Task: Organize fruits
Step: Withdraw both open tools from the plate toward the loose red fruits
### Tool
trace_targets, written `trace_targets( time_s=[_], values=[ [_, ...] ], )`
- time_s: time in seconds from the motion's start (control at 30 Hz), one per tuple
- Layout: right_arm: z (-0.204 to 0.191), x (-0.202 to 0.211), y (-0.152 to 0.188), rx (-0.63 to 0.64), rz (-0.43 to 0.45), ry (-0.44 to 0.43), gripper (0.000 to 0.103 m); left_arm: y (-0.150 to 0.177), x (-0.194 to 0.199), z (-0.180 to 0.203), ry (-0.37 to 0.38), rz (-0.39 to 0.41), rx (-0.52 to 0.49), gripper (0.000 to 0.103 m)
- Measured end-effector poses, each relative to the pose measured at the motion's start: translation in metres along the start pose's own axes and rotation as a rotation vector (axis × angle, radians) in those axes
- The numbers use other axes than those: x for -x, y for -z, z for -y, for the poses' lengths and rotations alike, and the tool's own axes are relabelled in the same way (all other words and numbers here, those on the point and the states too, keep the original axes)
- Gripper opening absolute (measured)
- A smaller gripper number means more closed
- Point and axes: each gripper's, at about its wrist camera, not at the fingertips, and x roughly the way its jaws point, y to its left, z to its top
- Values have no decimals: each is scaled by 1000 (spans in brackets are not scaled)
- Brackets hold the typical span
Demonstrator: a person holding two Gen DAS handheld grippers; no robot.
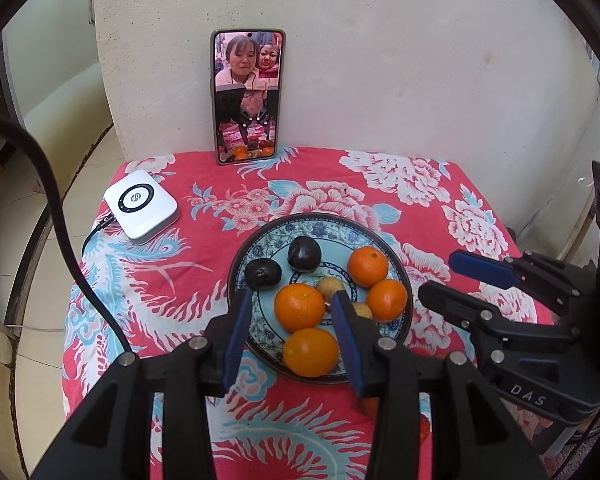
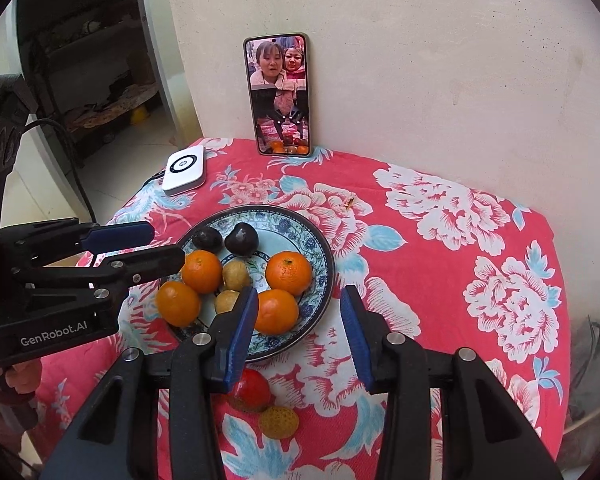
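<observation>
Both tools hover over the desk (image 2: 440,248), draped in a red floral cloth, and both are spread wide with nothing between the fingers. The left tool (image 1: 290,320) hangs above the near side of the blue-patterned plate (image 1: 405,322) — its blue pads frame two oranges, the nearest orange (image 1: 310,352) at the plate's front edge and a second orange (image 1: 299,307) just behind it, neither touched. In the right wrist view that same tool (image 2: 152,246) reaches in from the left, its tips over the plate's left rim.

The right tool (image 2: 300,320) sits over the plate's near-right edge: its left pad lies in front of an orange (image 2: 277,311), its right pad over bare cloth beside the plate. From the left wrist view it (image 1: 440,276) enters from the right, just off the rim.

On the plate: four oranges, two dark plums (image 1: 304,253) at the back, and small tan fruits (image 2: 236,275) in the middle. Off the plate, on the cloth close under the right tool's left finger, lie a red fruit (image 2: 252,392) and, touching or nearly touching it, a small yellowish fruit (image 2: 279,422).

At the back a phone (image 1: 247,96) leans on the wall; a white device (image 1: 141,203) with a cable sits at the back left.
</observation>
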Motion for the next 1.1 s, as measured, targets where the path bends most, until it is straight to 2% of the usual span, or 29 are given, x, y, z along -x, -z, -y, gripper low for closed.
trace_targets(
  time_s=[0.4, 1.1],
  values=[
    [-3, 24, 28, -16, -1, -3, 44, 26, 21, 16, 10, -2, -9, 44],
    [8, 41, 76, -84, -29, 16, 44, 72, 33, 48, 121, -86, -17, 44]
  ],
)
